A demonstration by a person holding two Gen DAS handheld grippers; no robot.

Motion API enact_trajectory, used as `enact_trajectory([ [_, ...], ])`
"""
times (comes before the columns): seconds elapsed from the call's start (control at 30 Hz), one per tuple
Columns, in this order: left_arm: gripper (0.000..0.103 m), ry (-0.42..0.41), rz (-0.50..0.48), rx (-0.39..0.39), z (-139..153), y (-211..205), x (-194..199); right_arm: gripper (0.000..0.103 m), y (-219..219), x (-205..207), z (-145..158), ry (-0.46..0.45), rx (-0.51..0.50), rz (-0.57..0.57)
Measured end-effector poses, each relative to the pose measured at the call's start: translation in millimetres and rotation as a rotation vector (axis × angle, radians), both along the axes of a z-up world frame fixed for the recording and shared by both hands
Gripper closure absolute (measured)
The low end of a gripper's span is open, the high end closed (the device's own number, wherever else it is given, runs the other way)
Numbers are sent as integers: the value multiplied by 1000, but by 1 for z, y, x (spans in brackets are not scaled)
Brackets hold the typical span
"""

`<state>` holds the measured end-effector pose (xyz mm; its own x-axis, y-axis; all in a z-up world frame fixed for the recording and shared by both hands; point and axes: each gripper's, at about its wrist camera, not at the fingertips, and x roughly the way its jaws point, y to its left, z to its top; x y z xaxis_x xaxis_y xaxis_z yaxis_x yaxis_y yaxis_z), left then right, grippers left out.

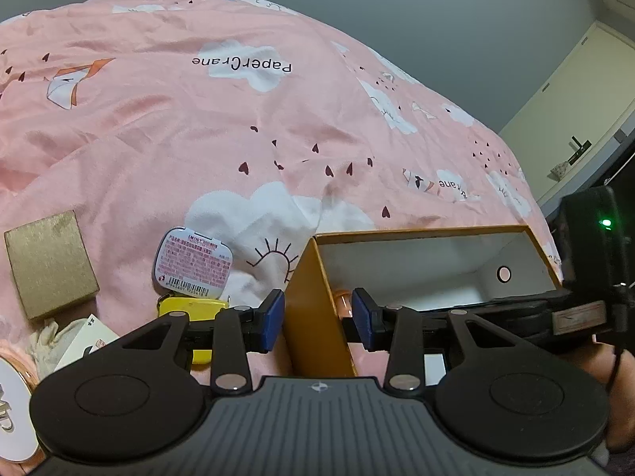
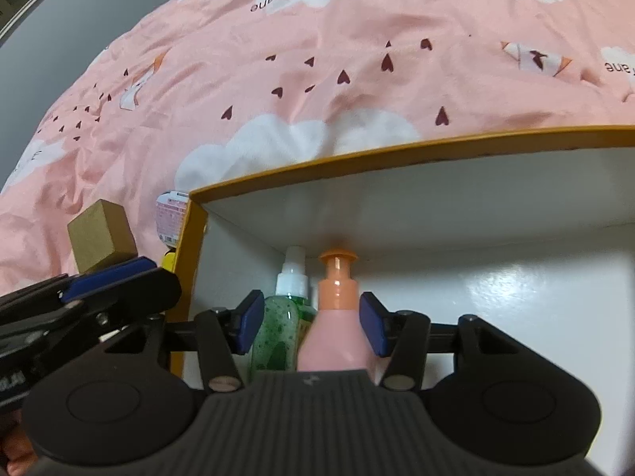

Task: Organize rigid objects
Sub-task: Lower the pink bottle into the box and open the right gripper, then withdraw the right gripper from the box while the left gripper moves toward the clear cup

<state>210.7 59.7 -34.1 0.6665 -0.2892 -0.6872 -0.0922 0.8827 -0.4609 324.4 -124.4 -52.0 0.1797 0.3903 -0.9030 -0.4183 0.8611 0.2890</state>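
Note:
An orange box with a white inside lies open on the pink bedspread. My left gripper stands astride its left wall, one blue pad outside and one inside, and neither pad presses on the wall. In the right wrist view my right gripper reaches down into the box. A green spray bottle and a pink bottle with an orange cap stand side by side between its pads, against the box's left wall. The jaws are open around both bottles. The pink bottle's base is hidden.
Left of the box lie a tan box, a mint tin with its label up, a yellow object, a white card, a crumpled cloth and a round white lid. A wardrobe stands far right.

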Motion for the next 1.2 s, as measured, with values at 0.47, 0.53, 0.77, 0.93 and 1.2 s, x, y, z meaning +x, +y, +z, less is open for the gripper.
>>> enact_trajectory([
  [0.47,58,-20,10,62,7,-8,-15,55,-4,-36,-6,-19,-98,88],
  [0.53,58,-30,14,74,9,-9,-20,55,-4,-36,-6,-21,-99,84],
  [0.77,58,-103,-11,114,26,-16,-38,57,-11,-51,14,-108,-90,59],
  [0.93,57,-130,-30,151,40,-19,-54,53,-20,-86,49,-239,-22,48],
  [1.2,57,-132,-87,161,52,-10,-92,46,-32,-158,86,-391,132,33],
])
